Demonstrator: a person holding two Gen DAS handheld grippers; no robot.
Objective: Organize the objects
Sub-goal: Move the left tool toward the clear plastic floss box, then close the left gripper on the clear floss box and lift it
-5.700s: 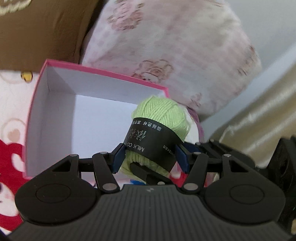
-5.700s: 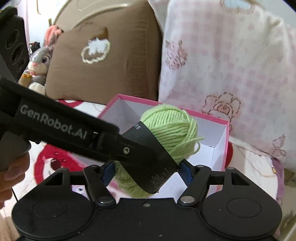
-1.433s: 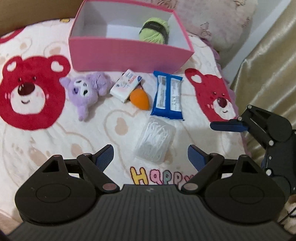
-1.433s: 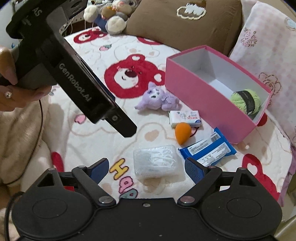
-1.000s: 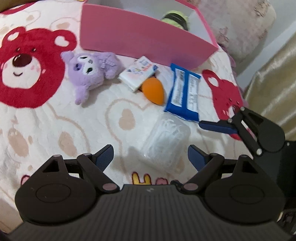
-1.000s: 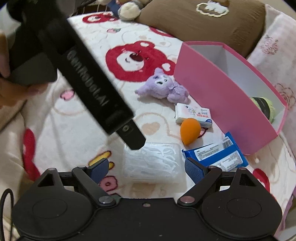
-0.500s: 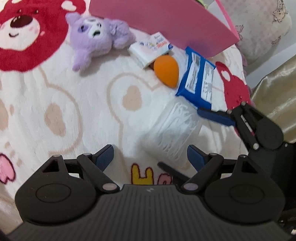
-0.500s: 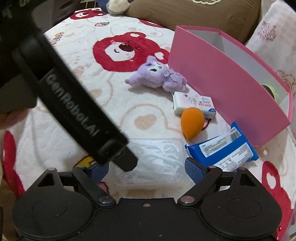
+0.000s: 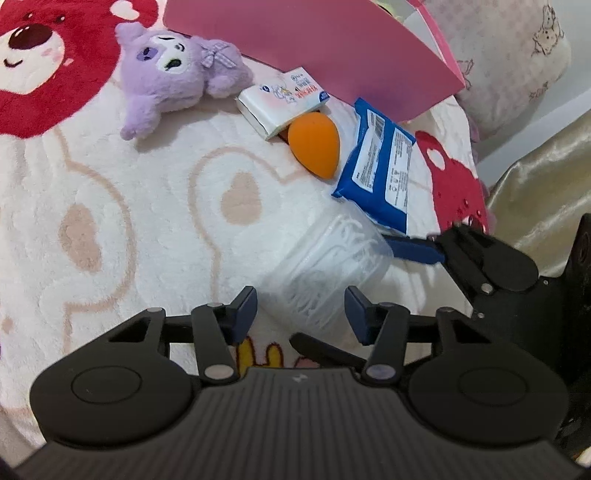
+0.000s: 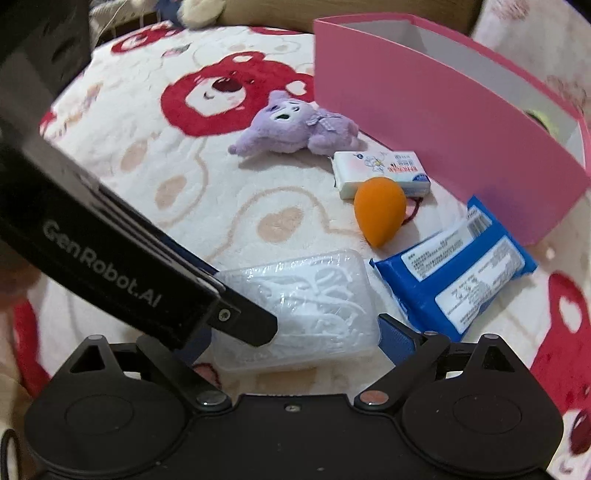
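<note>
A clear plastic box of white floss picks [image 9: 325,269] lies on the bear blanket. My left gripper [image 9: 301,314] has its blue pads on either side of the box's near end, close to its sides; contact is unclear. My right gripper [image 10: 295,343] is open with the same box [image 10: 306,310] between its fingers. Beyond lie a blue wipes pack [image 9: 380,177], an orange sponge [image 9: 314,144], a white tissue pack [image 9: 282,101] and a purple plush [image 9: 173,74]. The pink box [image 10: 443,122] stands behind, green yarn [image 10: 539,118] inside.
The left gripper's body [image 10: 110,266] crosses the left of the right wrist view and hides the right gripper's left pad. Pillows [image 9: 517,48] and a gold curtain [image 9: 543,199] lie at the right. Soft toys [image 10: 199,11] sit at the far edge.
Both grippers have come down to the floss pick box. My left gripper's jaws have narrowed around it. The right gripper's fingers now flank the box.
</note>
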